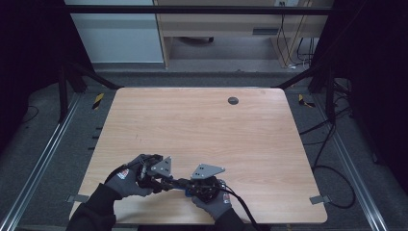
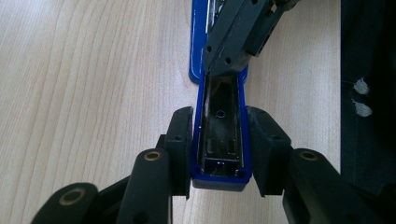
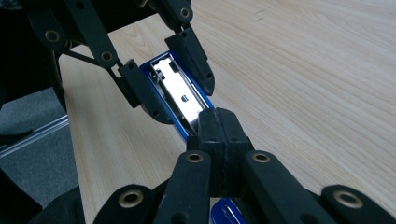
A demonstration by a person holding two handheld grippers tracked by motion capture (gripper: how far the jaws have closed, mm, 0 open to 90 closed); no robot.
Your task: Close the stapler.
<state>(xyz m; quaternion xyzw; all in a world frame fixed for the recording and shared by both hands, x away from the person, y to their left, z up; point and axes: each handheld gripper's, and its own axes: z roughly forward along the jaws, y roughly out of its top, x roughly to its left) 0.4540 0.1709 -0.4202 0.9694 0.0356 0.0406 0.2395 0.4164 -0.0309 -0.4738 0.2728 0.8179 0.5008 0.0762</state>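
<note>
A blue stapler (image 1: pixel 179 184) lies opened near the table's front edge, its shiny metal channel (image 2: pixel 219 135) facing up. My left gripper (image 2: pixel 219 116) is shut on the stapler's blue sides, one pad on each side. My right gripper (image 3: pixel 218 116) is shut, with nothing seen between its jaws. Its tips sit on the metal channel (image 3: pixel 180 95) of the stapler, just beyond the left gripper's pads (image 3: pixel 201 74). In the high view the left gripper (image 1: pixel 166 182) and right gripper (image 1: pixel 188 186) point at each other over the stapler, both held by gloved hands.
The wooden table (image 1: pixel 202 130) has a small round grommet (image 1: pixel 233 100) near its far edge. The grippers work close to the front edge, and the table's side edge (image 2: pixel 341 93) lies just beside the stapler. Cables trail on the floor at the right.
</note>
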